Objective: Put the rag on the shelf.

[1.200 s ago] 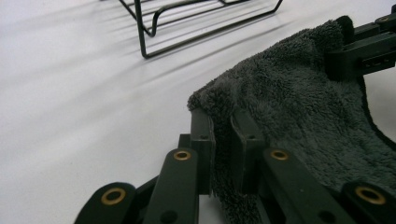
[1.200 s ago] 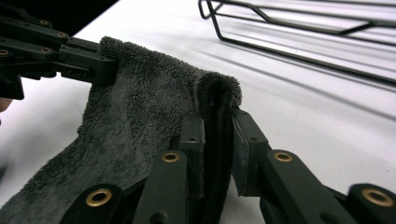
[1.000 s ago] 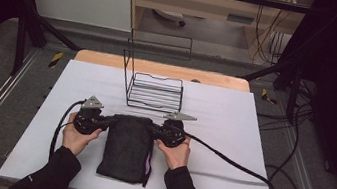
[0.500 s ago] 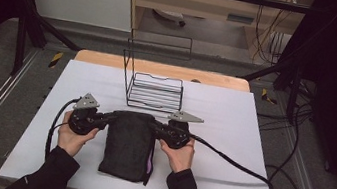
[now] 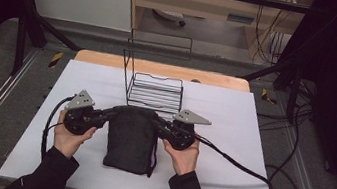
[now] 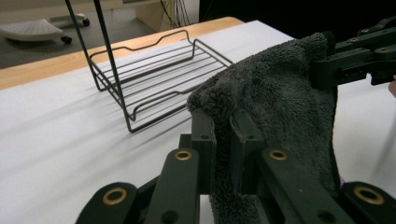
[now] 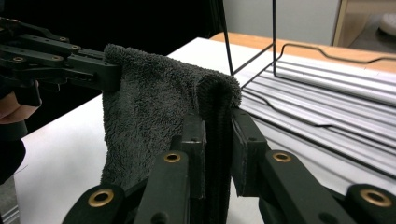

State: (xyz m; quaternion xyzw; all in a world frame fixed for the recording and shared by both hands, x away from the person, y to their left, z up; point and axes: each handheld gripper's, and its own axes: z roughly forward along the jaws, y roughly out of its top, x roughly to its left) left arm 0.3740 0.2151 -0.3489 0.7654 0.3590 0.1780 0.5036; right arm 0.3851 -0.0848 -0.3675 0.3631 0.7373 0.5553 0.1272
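Both claws, left claw (image 5: pixel 112 113) and right claw (image 5: pixel 158 124), pinch the folded dark towel's (image 5: pixel 130 139) top corners; the wire rack (image 5: pixel 154 91) just ahead waits empty.

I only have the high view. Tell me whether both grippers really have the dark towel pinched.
Observer: Yes. The left gripper has its jaws closed on a fold at the corner of the dark towel.
Operator: Now report the right one.
Observer: The right gripper clamps the other top corner, the fabric bunched between its jaws.
Operator: Say how the towel sits between them.
Observer: Its top edge is lifted off the white table and hangs downward, near the wire rack.
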